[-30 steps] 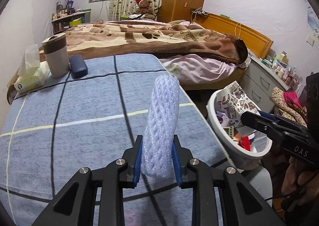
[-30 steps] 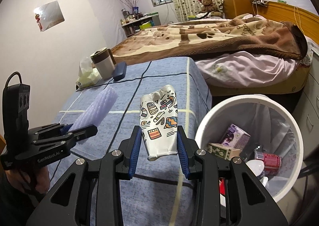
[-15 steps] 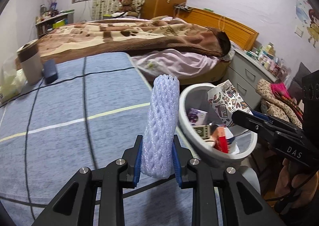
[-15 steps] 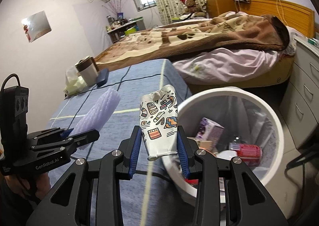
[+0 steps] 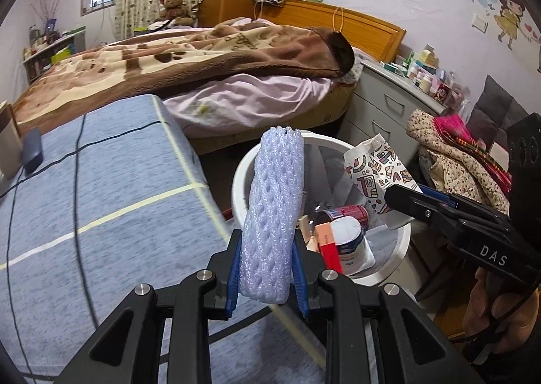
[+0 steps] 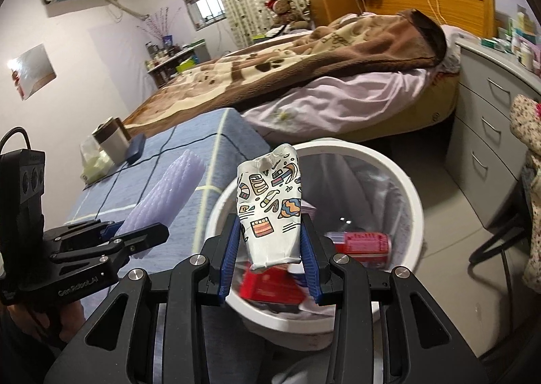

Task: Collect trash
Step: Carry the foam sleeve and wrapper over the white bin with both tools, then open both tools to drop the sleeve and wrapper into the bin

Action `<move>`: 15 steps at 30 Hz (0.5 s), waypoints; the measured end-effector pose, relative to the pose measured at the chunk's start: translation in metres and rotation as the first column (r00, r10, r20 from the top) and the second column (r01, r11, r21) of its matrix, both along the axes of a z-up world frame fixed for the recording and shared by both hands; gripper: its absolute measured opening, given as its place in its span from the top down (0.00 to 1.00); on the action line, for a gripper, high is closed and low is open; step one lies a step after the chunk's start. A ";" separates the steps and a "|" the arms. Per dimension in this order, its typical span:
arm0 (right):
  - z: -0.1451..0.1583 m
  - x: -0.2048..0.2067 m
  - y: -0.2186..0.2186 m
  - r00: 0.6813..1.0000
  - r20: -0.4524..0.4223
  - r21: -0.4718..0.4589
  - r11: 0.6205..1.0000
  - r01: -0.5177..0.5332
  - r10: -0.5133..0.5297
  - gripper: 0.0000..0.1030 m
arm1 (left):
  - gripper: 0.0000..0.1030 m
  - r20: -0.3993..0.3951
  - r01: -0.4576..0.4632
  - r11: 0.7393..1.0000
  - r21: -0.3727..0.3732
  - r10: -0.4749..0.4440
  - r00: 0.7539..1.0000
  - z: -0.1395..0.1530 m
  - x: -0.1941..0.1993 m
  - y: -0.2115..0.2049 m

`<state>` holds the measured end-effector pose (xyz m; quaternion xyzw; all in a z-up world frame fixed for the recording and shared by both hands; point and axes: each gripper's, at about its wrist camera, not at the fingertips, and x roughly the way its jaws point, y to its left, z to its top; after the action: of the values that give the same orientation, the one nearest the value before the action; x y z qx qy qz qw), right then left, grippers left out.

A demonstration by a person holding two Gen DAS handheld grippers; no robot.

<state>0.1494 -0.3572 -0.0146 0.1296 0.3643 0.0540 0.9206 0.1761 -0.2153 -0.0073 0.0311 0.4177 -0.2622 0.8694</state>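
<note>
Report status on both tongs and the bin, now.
Left tongs shut on white foam net sleeve. Right tongs shut on crushed patterned paper cup. Both over round white trash bin. Nothing in the way.

The left camera sits on the left hand-held gripper (image 5: 265, 269) and looks forward and down along its two fingers. It is very close to the foam tube (image 5: 274, 211) held there. The bin (image 5: 243, 167) is just past it, and the bed (image 5: 189, 59) lies farther back. The right camera sits on the right hand-held gripper (image 6: 268, 257) and looks forward and down too, right over the bin (image 6: 414, 201), with the paper cup (image 6: 270, 211) close to the lens. Both views share the bin, the blue counter (image 5: 101, 187) (image 6: 189, 143), the bed (image 6: 304, 62) and the drawers (image 5: 382, 106) (image 6: 487, 113). Each camera also sees the other hand-held gripper at its side.
</note>
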 end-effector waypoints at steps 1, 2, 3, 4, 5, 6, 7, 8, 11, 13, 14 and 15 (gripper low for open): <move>-0.001 0.000 -0.002 1.000 -0.004 0.003 1.000 0.005 -0.005 0.65 | 0.74 -0.002 0.004 1.000 0.001 -0.004 1.000 -0.001 0.002 -0.003; -0.003 0.000 -0.004 1.000 -0.008 0.004 1.000 0.010 -0.010 0.65 | 0.74 -0.005 0.008 1.000 0.003 -0.008 1.000 -0.002 0.003 -0.005; -0.004 0.000 -0.006 1.000 -0.011 0.005 1.000 0.014 -0.014 0.65 | 0.74 -0.007 0.013 1.000 0.004 -0.013 1.000 -0.004 0.005 -0.009; -0.005 0.000 -0.007 1.000 -0.015 0.006 1.000 0.018 -0.018 0.65 | 0.74 -0.010 0.017 1.000 0.006 -0.017 1.000 -0.006 0.007 -0.012; -0.006 0.001 -0.009 1.000 -0.018 0.008 1.000 0.022 -0.022 0.65 | 0.74 -0.015 0.021 1.000 0.007 -0.021 1.000 -0.008 0.009 -0.016; -0.008 0.002 -0.010 0.999 -0.023 0.010 1.000 0.025 -0.025 0.65 | 0.74 -0.017 0.023 1.000 0.008 -0.023 1.000 -0.009 0.010 -0.018; -0.009 0.001 -0.012 0.999 -0.028 0.012 1.000 0.029 -0.028 0.65 | 0.74 -0.021 0.028 1.000 0.009 -0.027 0.999 -0.011 0.012 -0.021; -0.011 0.002 -0.014 0.999 -0.035 0.017 0.999 0.034 -0.033 0.65 | 0.74 -0.025 0.033 0.999 0.009 -0.033 0.999 -0.013 0.013 -0.023; -0.014 0.003 -0.018 0.998 -0.049 0.023 0.999 0.045 -0.044 0.65 | 0.74 -0.039 0.044 0.999 0.013 -0.043 0.998 -0.019 0.018 -0.031; -0.015 0.004 -0.020 0.997 -0.056 0.027 0.998 0.049 -0.048 0.65 | 0.74 -0.044 0.051 0.999 0.016 -0.050 0.998 -0.022 0.022 -0.035; -0.016 0.005 -0.021 0.997 -0.059 0.028 0.998 0.051 -0.049 0.65 | 0.74 -0.046 0.054 0.998 0.018 -0.053 0.998 -0.023 0.024 -0.037; -0.017 0.006 -0.021 0.997 -0.063 0.029 0.998 0.053 -0.051 0.65 | 0.74 -0.048 0.056 0.998 0.019 -0.055 0.997 -0.025 0.026 -0.040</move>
<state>0.1552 -0.3785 -0.0317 0.1545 0.3885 0.0314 0.9079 0.2021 -0.2549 -0.0318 0.0451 0.4398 -0.2828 0.8512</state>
